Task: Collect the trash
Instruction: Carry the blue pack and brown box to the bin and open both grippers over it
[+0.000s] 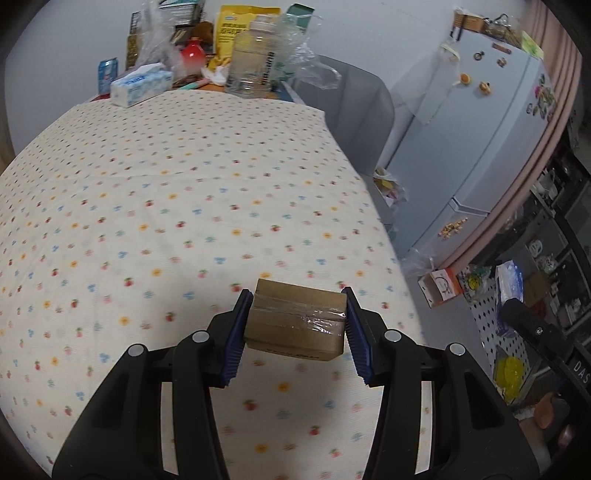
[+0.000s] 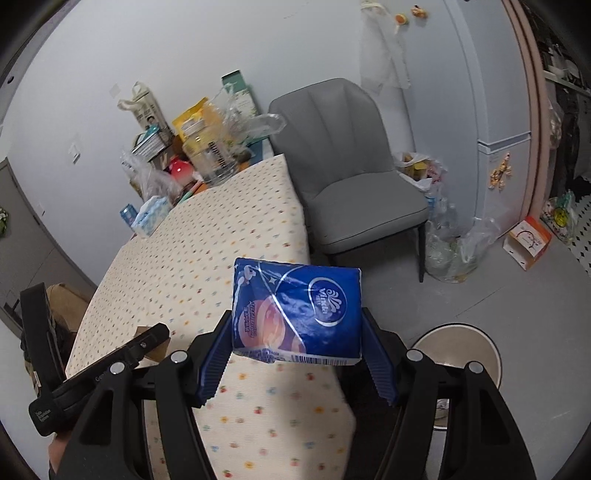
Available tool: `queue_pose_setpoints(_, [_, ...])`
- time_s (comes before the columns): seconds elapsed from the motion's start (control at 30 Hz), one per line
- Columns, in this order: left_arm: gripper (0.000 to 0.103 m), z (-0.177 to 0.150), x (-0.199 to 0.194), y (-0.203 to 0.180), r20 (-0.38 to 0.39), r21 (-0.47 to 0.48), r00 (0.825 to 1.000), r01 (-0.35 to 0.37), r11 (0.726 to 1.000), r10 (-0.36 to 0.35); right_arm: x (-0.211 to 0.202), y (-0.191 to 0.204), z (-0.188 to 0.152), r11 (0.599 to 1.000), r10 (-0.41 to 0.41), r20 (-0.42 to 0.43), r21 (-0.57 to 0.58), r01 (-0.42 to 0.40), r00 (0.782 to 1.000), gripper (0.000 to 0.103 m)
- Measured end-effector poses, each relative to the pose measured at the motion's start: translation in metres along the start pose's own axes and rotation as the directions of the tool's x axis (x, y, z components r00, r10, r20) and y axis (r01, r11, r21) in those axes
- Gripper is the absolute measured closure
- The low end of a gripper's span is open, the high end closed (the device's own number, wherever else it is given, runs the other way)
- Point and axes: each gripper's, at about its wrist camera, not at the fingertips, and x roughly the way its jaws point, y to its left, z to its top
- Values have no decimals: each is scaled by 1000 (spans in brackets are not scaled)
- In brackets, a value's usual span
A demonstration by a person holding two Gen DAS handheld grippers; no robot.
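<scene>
The worktop (image 1: 147,192), under a cream cloth dotted with small fruit prints, fills most of the left wrist view; its broad middle lies bare, with clutter only at the far end. A grey chair (image 2: 347,177) stands just beside the worktop's far right edge, a white fridge (image 1: 476,140) beyond it, and open grey floor (image 2: 517,302) past the near corner. A round bin lid (image 2: 458,350) sits on that floor, low at the right.

At the far end stand a clear plastic jar (image 1: 255,62) with dark print too blurred to read, a yellow pouch (image 1: 236,26) and a blue-patterned tissue box (image 1: 140,83).

The right hand-held gripper (image 2: 297,325) pinches a blue tissue pack (image 2: 295,314) marked "Vinda", held above the worktop's near edge. The left hand-held gripper (image 1: 295,328) pinches a taped cardboard box (image 1: 295,319) above the cloth near the right edge.
</scene>
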Motion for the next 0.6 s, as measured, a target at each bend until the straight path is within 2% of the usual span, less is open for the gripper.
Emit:
queue_pose_setpoints(0.37, [54,3,22,-78,-23,106,998,55,993,-52,-11,-82,-2,990,-90,8,106,89,996,38])
queue_pose_setpoints(0.6, [54,2,40,-117,-52,161,996,85,983,-78,-6,-119,-4,982,-129,-20,138,131,991,38])
